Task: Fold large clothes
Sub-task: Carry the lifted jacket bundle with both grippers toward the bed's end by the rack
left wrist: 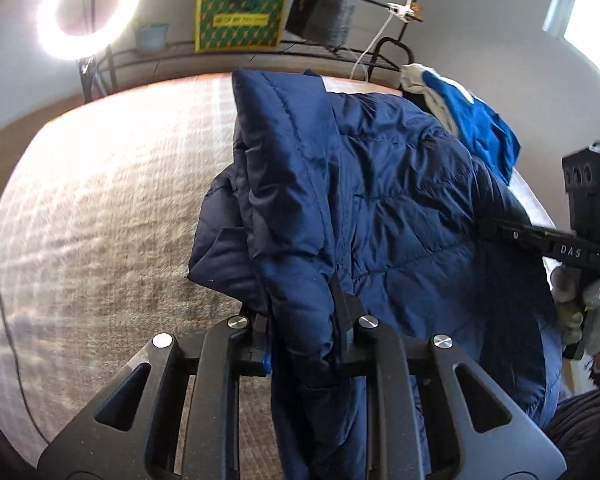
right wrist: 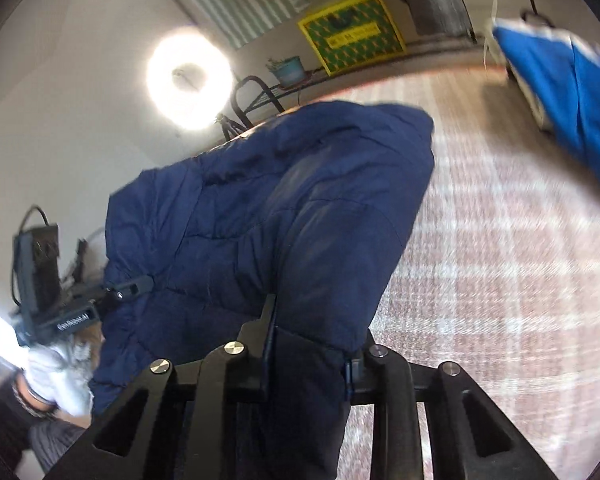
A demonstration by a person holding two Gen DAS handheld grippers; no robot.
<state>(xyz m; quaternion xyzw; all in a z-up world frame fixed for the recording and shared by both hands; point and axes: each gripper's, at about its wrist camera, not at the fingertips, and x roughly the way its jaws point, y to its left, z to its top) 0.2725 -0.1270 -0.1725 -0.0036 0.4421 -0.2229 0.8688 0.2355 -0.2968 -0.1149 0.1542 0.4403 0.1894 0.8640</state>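
Pinching a thick fold of the navy jacket (left wrist: 380,200), the left gripper (left wrist: 302,320) has its jaws drawn in on the padded cloth, and the right gripper (right wrist: 312,340) clamps another bunch of the same jacket on the far side. The jacket hangs between the two, partly raised above the checked table cover (left wrist: 100,220), with its bulk slumped in soft ridges.

Doing this step well likely means keeping both grips level and well apart, so the cloth between them stays taut and the fold line comes out straight. Laying it down slowly should stop trapped air from puffing the panel back up.

The jacket is quilted, with stitched channels and a smooth, faintly shiny shell that looks slippery, so a deep bite of cloth seems wise. The table cover is coarse and woven. A bright blue garment (left wrist: 484,128) lies near the table's far edge, apart from the jacket's raised part.
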